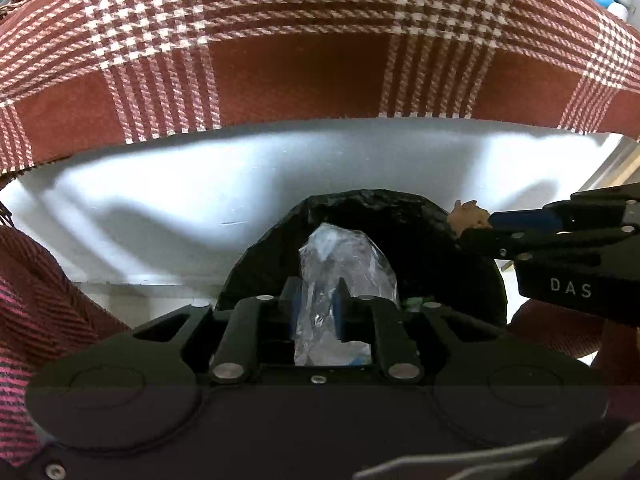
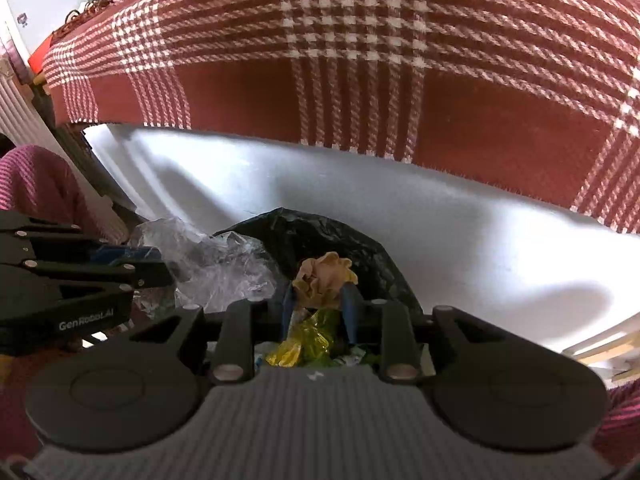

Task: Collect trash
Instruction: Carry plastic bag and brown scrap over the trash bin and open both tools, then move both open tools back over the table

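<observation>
Currently my left gripper (image 1: 316,306) has its fingers pinching a crumpled clear plastic wrapper (image 1: 344,256), my right gripper (image 2: 318,302) pinching a tan paper wad (image 2: 325,276). Both hang over the black trash bag (image 2: 320,232), yellow wrapper (image 2: 304,340) inside. Beyond: white surface (image 1: 160,192), then red plaid cloth (image 1: 280,40).

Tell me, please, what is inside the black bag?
Through the black bag's opening below the right claw, a yellow-green wrapper and pale scraps show. Anything deeper is hidden by the claw and bag walls.
</observation>
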Demonstrator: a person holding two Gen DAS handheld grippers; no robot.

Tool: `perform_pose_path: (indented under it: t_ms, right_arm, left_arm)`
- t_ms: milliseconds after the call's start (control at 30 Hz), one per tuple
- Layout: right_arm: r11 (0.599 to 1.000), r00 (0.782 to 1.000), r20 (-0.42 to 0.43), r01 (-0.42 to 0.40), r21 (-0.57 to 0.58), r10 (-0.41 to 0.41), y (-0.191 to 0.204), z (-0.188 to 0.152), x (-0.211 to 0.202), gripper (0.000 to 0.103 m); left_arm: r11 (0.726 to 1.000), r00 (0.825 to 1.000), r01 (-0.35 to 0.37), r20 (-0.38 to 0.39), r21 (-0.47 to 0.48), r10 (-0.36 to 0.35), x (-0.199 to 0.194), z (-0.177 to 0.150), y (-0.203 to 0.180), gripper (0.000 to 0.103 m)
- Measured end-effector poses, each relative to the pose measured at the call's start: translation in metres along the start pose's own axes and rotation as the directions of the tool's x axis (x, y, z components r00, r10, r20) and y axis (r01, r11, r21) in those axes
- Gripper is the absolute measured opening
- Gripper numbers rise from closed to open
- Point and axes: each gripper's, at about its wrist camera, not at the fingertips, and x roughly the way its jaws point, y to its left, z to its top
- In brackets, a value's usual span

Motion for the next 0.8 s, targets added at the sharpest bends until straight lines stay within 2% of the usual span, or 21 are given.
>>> perform_pose_path:
  t_ms: [67, 200, 267, 300, 433, 567, 800]
  right_arm:
    - [1.000, 1.000, 0.004, 0.001, 0.004, -0.001, -0.001, 0.000, 0.000, 0.052]
    - [1.000, 1.000, 0.016, -0.006, 0.017, 0.006, -0.003, 0.003, -0.002, 0.061]
    - [1.000, 1.000, 0.020, -0.008, 0.020, 0.007, -0.004, 0.004, -0.003, 0.063]
    - [1.000, 1.000, 0.022, -0.007, 0.023, 0.007, -0.004, 0.005, -0.003, 0.064]
    - [1.000, 0.999, 0.037, -0.010, 0.026, 0.009, -0.005, 0.007, -0.007, 0.067]
    - [1.000, 0.998, 0.066, -0.013, 0.024, 0.011, -0.004, 0.013, -0.016, 0.072]
    - [1.000, 0.990, 0.137, -0.017, 0.018, 0.015, -0.005, 0.025, -0.041, 0.078]
  left_arm:
    - [1.000, 1.000, 0.001, 0.001, -0.006, -0.001, 0.001, 0.001, 0.002, 0.038]
    - [1.000, 1.000, -0.009, 0.017, 0.000, 0.009, -0.003, 0.002, 0.002, 0.050]
    - [1.000, 0.999, -0.023, 0.025, 0.007, 0.023, -0.004, 0.003, 0.002, 0.061]
    - [1.000, 0.998, -0.027, 0.050, 0.011, 0.026, -0.006, 0.004, 0.002, 0.063]
    - [1.000, 0.998, -0.024, 0.066, 0.006, 0.024, -0.009, 0.008, 0.004, 0.077]
    - [0.999, 0.995, -0.027, 0.096, 0.022, 0.025, -0.018, 0.012, 0.002, 0.083]
    - [0.999, 0.991, -0.020, 0.135, 0.026, 0.016, -0.038, 0.024, -0.001, 0.085]
